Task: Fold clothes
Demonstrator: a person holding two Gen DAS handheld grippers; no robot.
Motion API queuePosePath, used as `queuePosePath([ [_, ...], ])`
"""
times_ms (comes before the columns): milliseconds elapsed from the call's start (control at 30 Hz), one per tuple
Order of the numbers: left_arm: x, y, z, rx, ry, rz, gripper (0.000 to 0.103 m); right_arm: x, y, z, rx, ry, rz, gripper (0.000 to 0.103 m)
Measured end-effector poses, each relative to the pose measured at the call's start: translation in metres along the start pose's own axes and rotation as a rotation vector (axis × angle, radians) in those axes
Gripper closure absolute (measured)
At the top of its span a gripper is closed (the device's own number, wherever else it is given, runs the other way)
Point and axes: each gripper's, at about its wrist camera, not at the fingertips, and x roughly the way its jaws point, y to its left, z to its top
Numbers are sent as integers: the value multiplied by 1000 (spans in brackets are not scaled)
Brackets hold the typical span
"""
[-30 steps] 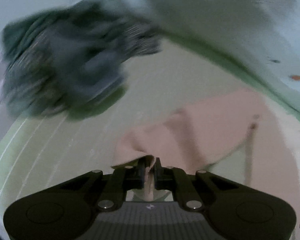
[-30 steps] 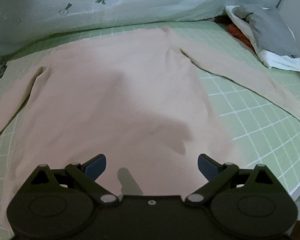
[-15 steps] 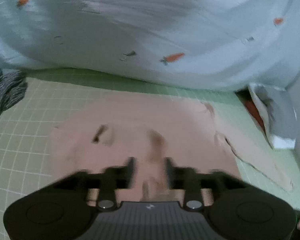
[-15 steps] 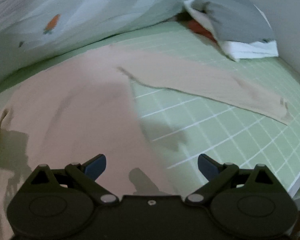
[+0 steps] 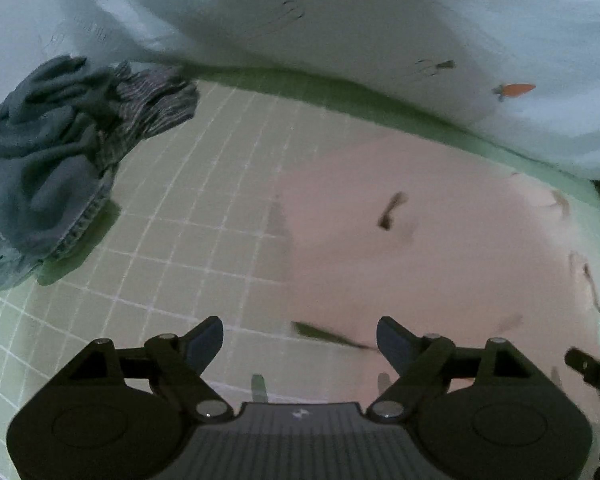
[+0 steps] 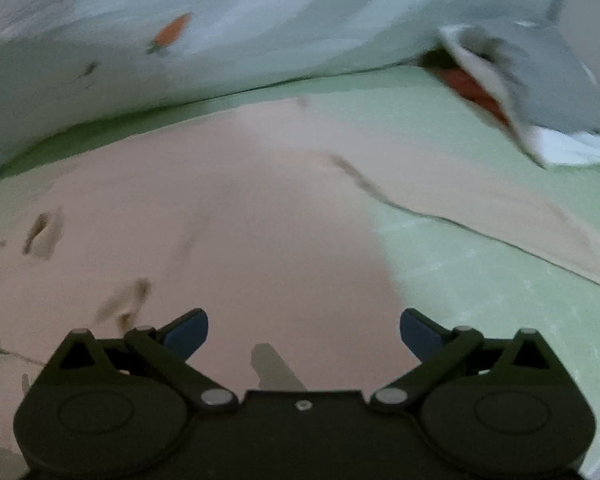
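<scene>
A pale pink long-sleeved top (image 5: 428, 264) is being seen spread flat on a green grid-patterned sheet (image 5: 188, 224), just ahead of and beneath both tools. In the left wrist view, the left gripper (image 5: 300, 340) is being held above the near left edge of the garment; its jaws have just been opening and are standing wide apart, released, with nothing pinched between them, the cloth lying below and not pressed by either pad. The left side edge of the top is running from near to far right beside that gripper, with bare sheet to its left. In the right wrist view, the right gripper (image 6: 304, 330) is likewise being held unclenched, jaws spread wide and grasping nothing, over the near part of the top (image 6: 236, 232). The garment's long axis is lying near to far, its neck end pointing away toward a pale quilt with carrot prints (image 6: 260, 28) at the far side. One sleeve (image 6: 480, 204) is being seen stretched out flat to the right and slightly nearer. A heap of dark grey clothes (image 5: 48, 160) is lying well apart at the far left, and a grey and white pillow (image 6: 540, 100) at the far right
</scene>
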Motion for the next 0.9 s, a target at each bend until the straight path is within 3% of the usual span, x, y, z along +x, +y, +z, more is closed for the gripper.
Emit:
queuePosePath([
  [167,22,18,11,16,43,-22,18,9,58,3,-104,32,54,2],
  [233,28,25,13,23,52,-36,18,11,79,0,-158,29,65,11],
  [400,38,25,18,30,67,-52,18,23,109,-7,-215,59,84,47],
  [433,37,24,18,30,63,-53,18,25,112,-8,-213,61,90,49],
  [500,35,22,18,29,56,-53,18,25,111,-6,-204,64,123,66],
  [533,33,20,17,24,56,-49,18,26,110,-5,-212,68,142,69],
  [600,30,16,16,11,55,-40,18,26,108,-3,-230,76,179,95],
  [700,25,8,16,-4,44,-23,18,26,97,7,-216,75,240,103],
  [900,3,-15,18,-11,-18,43,18,8,47,38,-166,-33,309,103],
])
